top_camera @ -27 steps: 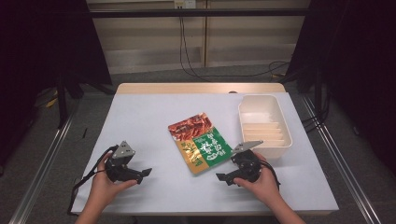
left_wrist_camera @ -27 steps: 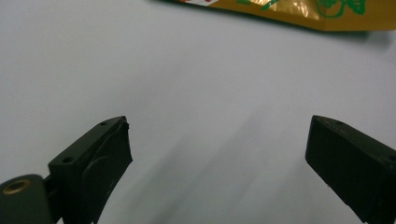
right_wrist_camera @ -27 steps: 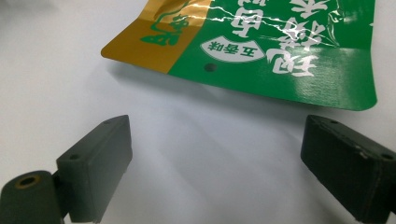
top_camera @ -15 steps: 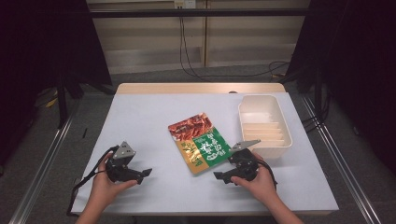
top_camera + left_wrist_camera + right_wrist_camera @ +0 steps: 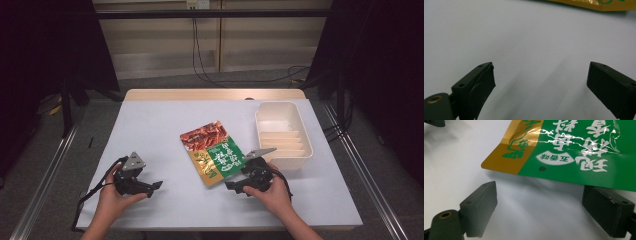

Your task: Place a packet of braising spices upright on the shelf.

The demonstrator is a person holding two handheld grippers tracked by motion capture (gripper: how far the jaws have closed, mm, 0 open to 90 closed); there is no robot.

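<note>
Nearest my side of the tabletop, I note both tongs low over the white surface: the left tongs rest well apart from the work, jaws spread with nothing between them, and in the left gripper view I see bare surface plus a gold sliver of the pouch edge at the top. My right tongs sit just beside the near corner of the snack pouch, jaws likewise spread and empty; in the right gripper view the gold-and-green corner of the pouch lies just ahead of the jaws, flat on the surface except for a slightly lifted, creased edge. Risk assessment: the pouch is thin, glossy and lies almost flush, so a closing jaw may skate over the foil or push the pouch away rather than get under it. A shallow bite on the corner alone could let the pouch swing, fold or slip free in transit. I judge that pressing down too hard could scrape the lower jaw on the tabletop. Farther off to the right stands the cream tray, ribbed inside; if that is the destination, a dangling pouch could catch its near rim.
</note>
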